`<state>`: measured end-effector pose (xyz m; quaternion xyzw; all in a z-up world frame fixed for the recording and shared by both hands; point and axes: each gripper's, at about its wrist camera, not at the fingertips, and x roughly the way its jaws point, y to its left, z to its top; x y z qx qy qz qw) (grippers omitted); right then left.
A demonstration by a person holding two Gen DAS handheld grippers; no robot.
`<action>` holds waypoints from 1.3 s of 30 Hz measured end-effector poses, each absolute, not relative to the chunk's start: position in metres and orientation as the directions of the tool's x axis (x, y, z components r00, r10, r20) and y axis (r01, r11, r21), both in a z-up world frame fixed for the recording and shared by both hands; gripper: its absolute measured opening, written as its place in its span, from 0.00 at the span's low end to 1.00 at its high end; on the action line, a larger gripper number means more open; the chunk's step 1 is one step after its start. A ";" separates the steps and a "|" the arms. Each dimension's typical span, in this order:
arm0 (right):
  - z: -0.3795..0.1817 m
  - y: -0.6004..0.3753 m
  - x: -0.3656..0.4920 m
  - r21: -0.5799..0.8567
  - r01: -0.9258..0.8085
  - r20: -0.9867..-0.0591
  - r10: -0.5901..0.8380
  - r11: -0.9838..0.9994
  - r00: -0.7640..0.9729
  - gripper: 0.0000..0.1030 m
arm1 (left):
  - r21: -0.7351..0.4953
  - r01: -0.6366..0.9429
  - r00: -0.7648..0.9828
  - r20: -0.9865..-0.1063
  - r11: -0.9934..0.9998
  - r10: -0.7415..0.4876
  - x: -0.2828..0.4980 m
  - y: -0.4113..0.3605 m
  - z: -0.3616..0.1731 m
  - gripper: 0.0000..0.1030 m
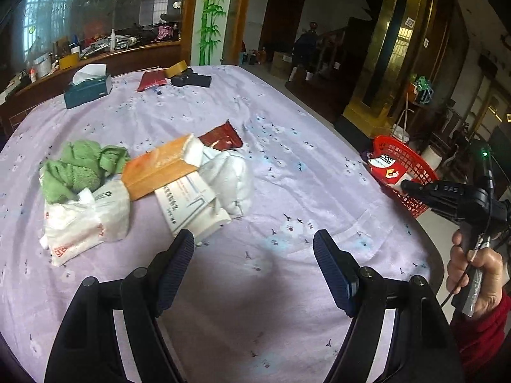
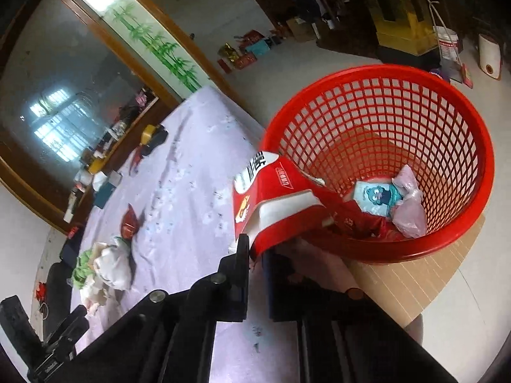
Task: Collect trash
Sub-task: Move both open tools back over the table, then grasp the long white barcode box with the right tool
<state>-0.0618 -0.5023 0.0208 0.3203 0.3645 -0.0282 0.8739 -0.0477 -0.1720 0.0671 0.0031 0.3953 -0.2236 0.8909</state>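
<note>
Lilac floral cloth on the worktop (image 1: 287, 166), bamboo-painted pillar (image 1: 211, 16), wood-framed glass partition (image 1: 95, 9), pale floor (image 2: 271, 73), cluttered wooden counter (image 1: 105, 54)

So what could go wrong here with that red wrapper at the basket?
1. The right claw pinches only the red wrapper's lower edge, and most of the wrapper hangs over the red basket's near rim. Released here, it may drape on the rim or fall outside.
2. The basket stands close to the table edge, so a push from the claw could shift or tip it.
</note>
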 end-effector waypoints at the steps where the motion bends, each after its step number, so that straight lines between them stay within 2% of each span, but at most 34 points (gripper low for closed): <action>1: 0.025 -0.502 -0.064 0.540 0.275 -0.646 0.182 0.795 0.742 0.08 | -0.178 0.397 0.587 -0.705 0.900 -0.398 -0.047 -0.170 0.067 0.73; 5: 0.045 -0.513 -0.069 0.528 0.287 -0.614 0.125 0.800 0.780 0.08 | -0.196 0.370 0.598 -0.698 0.908 -0.394 -0.046 -0.159 0.070 0.73; 10: 0.055 -0.547 -0.080 0.499 0.392 -0.622 0.005 0.772 0.783 0.10 | -0.194 0.323 0.622 -0.694 0.926 -0.363 -0.045 -0.134 0.074 0.73; 11: 0.055 -0.552 -0.084 0.485 0.430 -0.634 -0.033 0.762 0.772 0.16 | -0.195 0.311 0.629 -0.692 0.930 -0.355 -0.044 -0.128 0.074 0.73; 12: 0.055 -0.554 -0.087 0.465 0.460 -0.646 -0.065 0.756 0.760 0.40 | -0.197 0.302 0.633 -0.690 0.933 -0.351 -0.043 -0.123 0.075 0.74; 14: 0.059 -0.555 -0.097 0.432 0.501 -0.650 -0.126 0.750 0.749 0.71 | -0.205 0.273 0.640 -0.691 0.940 -0.337 -0.040 -0.110 0.076 0.74; 19: 0.085 -0.533 -0.112 0.367 0.480 -0.594 -0.196 0.797 0.780 0.72 | -0.223 0.212 0.650 -0.695 0.951 -0.308 -0.036 -0.084 0.073 0.74; 21: 0.096 -0.517 -0.112 0.378 0.405 -0.562 -0.142 0.833 0.815 0.72 | -0.240 0.188 0.652 -0.695 0.953 -0.303 -0.034 -0.071 0.072 0.74; 24: 0.101 -0.480 -0.096 0.386 0.244 -0.566 0.020 0.890 0.824 0.72 | -0.238 0.135 0.664 -0.699 0.962 -0.266 -0.033 -0.052 0.069 0.74; 27: 0.098 -0.447 -0.081 0.404 0.125 -0.581 0.149 0.906 0.800 0.72 | -0.243 0.092 0.667 -0.705 0.966 -0.241 -0.031 -0.035 0.067 0.74; 35: 0.087 -0.362 -0.047 0.443 -0.103 -0.608 0.384 0.890 0.695 0.72 | -0.225 0.006 0.647 -0.742 0.974 -0.175 0.000 -0.002 0.052 0.74; 39: 0.078 -0.323 -0.029 0.472 -0.181 -0.630 0.474 0.863 0.615 0.72 | -0.329 0.015 0.588 -0.761 0.944 -0.275 0.023 0.003 0.036 0.74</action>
